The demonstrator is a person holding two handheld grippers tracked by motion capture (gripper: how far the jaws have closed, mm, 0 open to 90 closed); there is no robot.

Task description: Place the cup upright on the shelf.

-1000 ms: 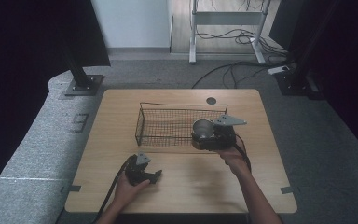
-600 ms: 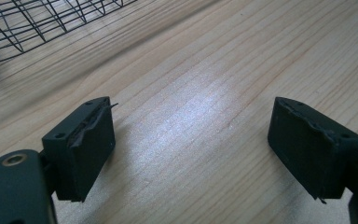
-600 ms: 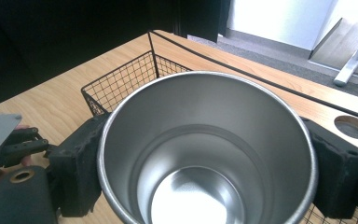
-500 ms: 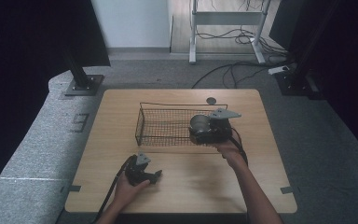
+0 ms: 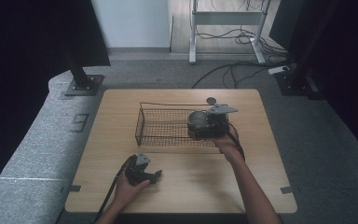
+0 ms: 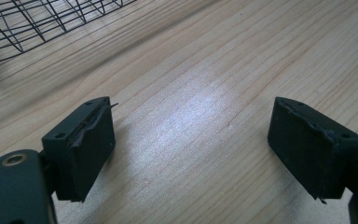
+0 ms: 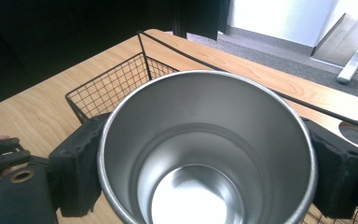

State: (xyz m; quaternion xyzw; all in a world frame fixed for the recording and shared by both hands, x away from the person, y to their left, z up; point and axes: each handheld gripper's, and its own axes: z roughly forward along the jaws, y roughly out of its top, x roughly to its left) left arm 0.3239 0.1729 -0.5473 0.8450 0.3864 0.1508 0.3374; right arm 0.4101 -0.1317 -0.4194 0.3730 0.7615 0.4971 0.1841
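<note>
Cup point(image 7: 205, 149) being carried over the right end of the basket point(image 5: 168, 125), clamped by its wall between the jaws of my right gripper point(image 5: 204, 125); mouth turned toward the gripper's own camera, inside empty.

Going left to right in the high view: my left gripper point(image 5: 154, 176) is lying low on the table point(image 5: 121, 107) at the near edge, well apart from the basket, its jaws standing wide with nothing between them; bare wood is showing between the two pads point(image 6: 86, 144) in the left gripper view. The basket is sitting at mid-table, apparently empty. My right gripper is hanging over the basket's right end, jaws pressing on opposite sides of the cup. A round hole point(image 5: 211, 100) is showing in the tabletop just beyond.

Step in hand, as I judge it: placing the cup into the basket. The next move is calling for lowering the cup inside the wire walls until it is resting on the mesh, then spreading my right jaws.
</note>
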